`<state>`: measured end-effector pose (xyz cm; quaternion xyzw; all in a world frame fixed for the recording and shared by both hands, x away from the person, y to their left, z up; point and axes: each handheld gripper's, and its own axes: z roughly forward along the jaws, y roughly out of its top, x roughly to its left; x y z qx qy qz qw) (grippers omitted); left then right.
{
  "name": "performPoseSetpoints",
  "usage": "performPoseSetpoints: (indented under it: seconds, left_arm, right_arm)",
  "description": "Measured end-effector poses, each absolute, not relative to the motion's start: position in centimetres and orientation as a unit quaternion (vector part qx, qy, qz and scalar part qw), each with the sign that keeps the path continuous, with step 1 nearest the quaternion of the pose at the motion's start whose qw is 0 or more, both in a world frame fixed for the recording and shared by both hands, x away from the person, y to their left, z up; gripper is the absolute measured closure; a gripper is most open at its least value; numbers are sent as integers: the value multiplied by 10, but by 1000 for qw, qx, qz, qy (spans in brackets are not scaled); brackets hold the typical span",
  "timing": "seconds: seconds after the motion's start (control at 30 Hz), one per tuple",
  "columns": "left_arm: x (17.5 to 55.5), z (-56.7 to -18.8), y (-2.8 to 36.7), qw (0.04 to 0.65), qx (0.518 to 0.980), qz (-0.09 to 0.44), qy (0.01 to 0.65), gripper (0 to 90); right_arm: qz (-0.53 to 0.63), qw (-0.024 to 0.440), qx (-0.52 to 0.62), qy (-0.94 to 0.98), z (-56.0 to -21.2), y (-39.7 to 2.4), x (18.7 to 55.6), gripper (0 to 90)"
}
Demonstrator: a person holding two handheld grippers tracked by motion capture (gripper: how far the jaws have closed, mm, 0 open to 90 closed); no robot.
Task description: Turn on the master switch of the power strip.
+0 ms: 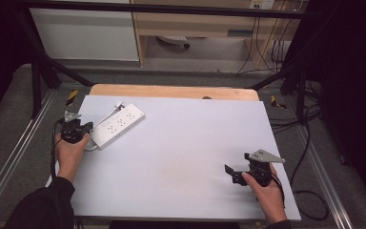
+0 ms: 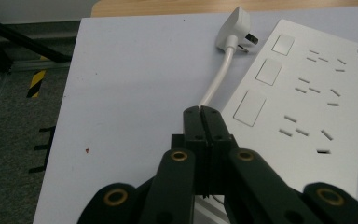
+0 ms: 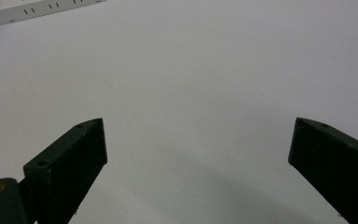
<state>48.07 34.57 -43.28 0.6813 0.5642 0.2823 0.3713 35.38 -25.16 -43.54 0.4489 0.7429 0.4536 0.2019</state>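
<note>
My right gripper (image 1: 236, 172) hovers over bare desk (image 1: 181, 157) with its fingers spread wide, well apart from the work. At the far left my left gripper (image 2: 200, 111) has its fingers pressed together on the white cord (image 2: 218, 77) beside the power strip (image 2: 307, 102). I judge the cord light and floppy, the strip rigid and slippery, so its plug (image 2: 234, 28) is the better hold

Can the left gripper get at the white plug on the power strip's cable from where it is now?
Probably yes. The left gripper sits shut over the white cable beside the power strip, and the plug lies just ahead on bare table, nothing between. Its jaws would have to open first.
</note>
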Motion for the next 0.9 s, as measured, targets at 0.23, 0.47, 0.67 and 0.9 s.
performPoseSetpoints:
  seconds: [0.23,0.47,0.67,0.9]
  left_arm:
    - [481,-434,347,364,685,280,565,900]
    - [481,-435,349,364,683,278,569,900]
    - [479,-434,347,361,689,279,563,900]
    - [471,-429,347,373,686,274,561,900]
  right_arm:
    - [453,200,453,741,-436,-252,353,48]
    - [456,203,452,740,-435,-253,354,47]
    - [456,203,452,739,-435,-253,353,48]
    - [455,205,454,738,-435,-253,353,47]
